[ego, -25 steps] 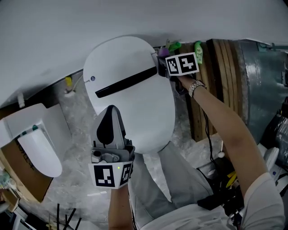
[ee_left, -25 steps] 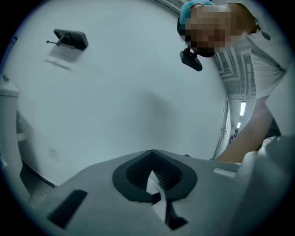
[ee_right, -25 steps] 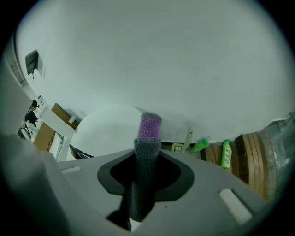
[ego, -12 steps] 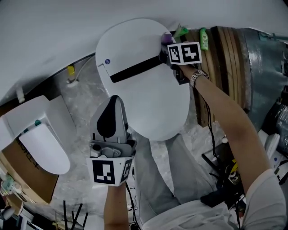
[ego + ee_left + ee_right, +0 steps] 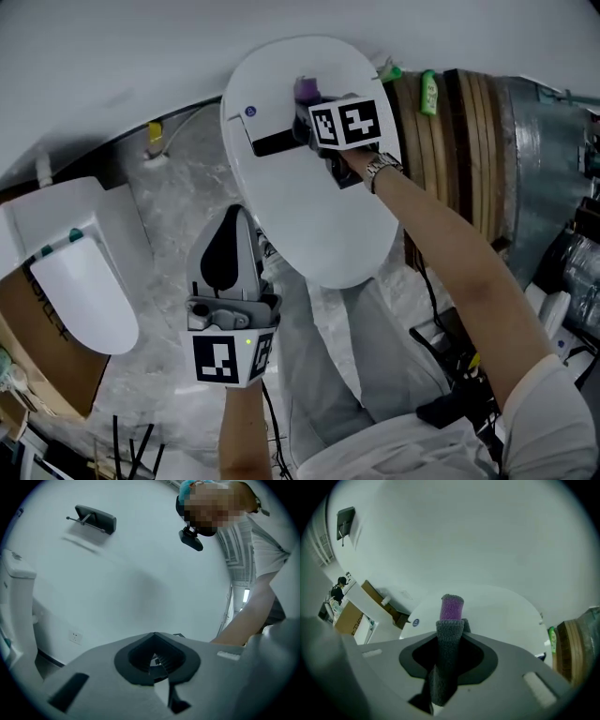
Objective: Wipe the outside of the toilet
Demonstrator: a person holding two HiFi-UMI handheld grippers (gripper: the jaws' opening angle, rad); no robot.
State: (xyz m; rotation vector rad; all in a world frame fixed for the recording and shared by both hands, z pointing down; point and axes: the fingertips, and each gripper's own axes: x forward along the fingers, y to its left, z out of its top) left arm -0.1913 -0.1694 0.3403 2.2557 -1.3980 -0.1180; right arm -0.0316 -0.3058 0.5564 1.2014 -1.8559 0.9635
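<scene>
Fingers of the left gripper [image 5: 233, 225] stand pressed together with nothing between them. It hangs idle nearest the person, tips pointing away, and the front rim of the white, oval-lidded ceramic toilet [image 5: 323, 220] lies just ahead of it and to its right.

Farther out, the right gripper [image 5: 449, 637] is clenched on a folded grey fleece cloth with a purple end [image 5: 451, 607]. The grey part fills the hollow between the jaws and the purple end sticks out beyond the tips. Seen from the head, this gripper sits over the rear of the toilet, with the narrow black gap [image 5: 270, 144] behind the lid running off to its left. The small round blue badge [image 5: 249, 111] lies beyond that, at the far left edge. The cloth seems to lie on or just above the white surface; true contact cannot be confirmed. Beyond the jaws is only the plain white wall [image 5: 454, 536].

Judging by this, the wiping stroke across the toilet's rear top is in hand, with the lid front and the flanks yet to do. The next move probably calls for pressing the cloth down so that it bears on the surface. It should then sweep leftward from the right gripper along the gap toward the badge, grip firm so the cloth does not slip out.
</scene>
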